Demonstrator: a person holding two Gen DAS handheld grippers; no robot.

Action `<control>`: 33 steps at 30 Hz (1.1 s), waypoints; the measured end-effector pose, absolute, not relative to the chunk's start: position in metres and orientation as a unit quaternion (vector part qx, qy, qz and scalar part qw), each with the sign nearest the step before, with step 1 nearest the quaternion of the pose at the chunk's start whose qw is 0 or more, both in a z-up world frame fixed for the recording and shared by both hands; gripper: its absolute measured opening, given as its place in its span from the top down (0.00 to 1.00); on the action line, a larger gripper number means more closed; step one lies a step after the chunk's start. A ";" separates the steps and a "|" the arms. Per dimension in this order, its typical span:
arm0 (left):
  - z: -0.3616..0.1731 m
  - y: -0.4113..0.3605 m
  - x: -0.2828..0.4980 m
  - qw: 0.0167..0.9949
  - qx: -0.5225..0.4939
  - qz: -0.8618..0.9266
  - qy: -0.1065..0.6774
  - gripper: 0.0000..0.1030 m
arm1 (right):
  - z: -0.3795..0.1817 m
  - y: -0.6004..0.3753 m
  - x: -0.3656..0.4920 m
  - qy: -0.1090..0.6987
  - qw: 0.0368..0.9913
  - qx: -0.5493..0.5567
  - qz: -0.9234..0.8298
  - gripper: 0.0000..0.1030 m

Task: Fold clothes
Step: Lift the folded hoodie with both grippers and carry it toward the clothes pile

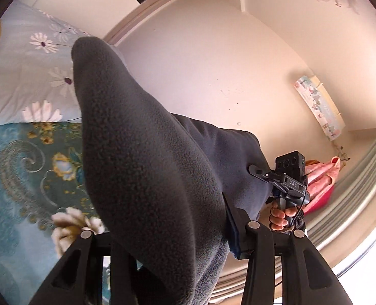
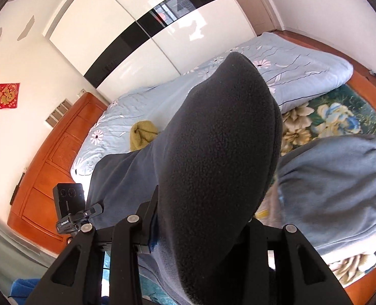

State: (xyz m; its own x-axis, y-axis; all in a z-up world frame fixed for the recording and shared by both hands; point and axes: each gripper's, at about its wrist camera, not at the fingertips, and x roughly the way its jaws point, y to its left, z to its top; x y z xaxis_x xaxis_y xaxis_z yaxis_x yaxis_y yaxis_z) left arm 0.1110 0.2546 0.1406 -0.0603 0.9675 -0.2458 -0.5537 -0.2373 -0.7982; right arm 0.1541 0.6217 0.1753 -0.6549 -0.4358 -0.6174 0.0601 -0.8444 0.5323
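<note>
A dark grey-blue fleece garment [image 1: 147,152] is held up above the bed between both grippers. My left gripper [image 1: 167,239] is shut on one edge of it; the fleece drapes over the fingers and hides the tips. My right gripper [image 2: 200,228] is shut on the other edge of the same garment [image 2: 221,152], tips also hidden. The right gripper also shows in the left wrist view [image 1: 287,183], gripping the stretched cloth. The left gripper also shows in the right wrist view [image 2: 78,216]. Part of the garment [image 2: 335,188] lies bunched on the bed at the right.
Below is a bed with a teal floral cover [image 1: 22,167] and a light blue flowered quilt [image 2: 302,66]. A yellow-green cloth [image 2: 142,134] lies on the quilt. A wooden headboard [image 2: 50,167] and a white wardrobe [image 2: 126,33] stand behind. Pink cloth [image 1: 322,180] hangs near the curtain.
</note>
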 end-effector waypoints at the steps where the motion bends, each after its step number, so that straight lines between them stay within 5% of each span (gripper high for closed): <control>1: 0.144 0.269 0.114 0.570 -0.394 0.672 -0.260 0.56 | 0.180 0.636 0.158 -0.239 0.134 0.389 -0.880 0.62; 16: 0.127 0.406 0.113 0.638 -0.418 0.589 -0.267 0.57 | 0.202 0.809 0.175 -0.199 0.024 0.420 -0.885 0.62; 33: 0.041 0.358 0.101 0.612 -0.449 0.579 -0.296 0.58 | 0.084 0.908 0.138 -0.293 0.085 0.405 -0.862 0.60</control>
State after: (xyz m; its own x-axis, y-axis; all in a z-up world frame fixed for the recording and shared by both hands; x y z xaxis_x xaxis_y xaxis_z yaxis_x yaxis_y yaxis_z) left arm 0.1015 0.3581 0.0413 0.1536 0.9756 -0.1572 -0.4429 -0.0742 -0.8935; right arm 0.1378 0.9075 0.0837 -0.6569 -0.3841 -0.6488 -0.0913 -0.8137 0.5741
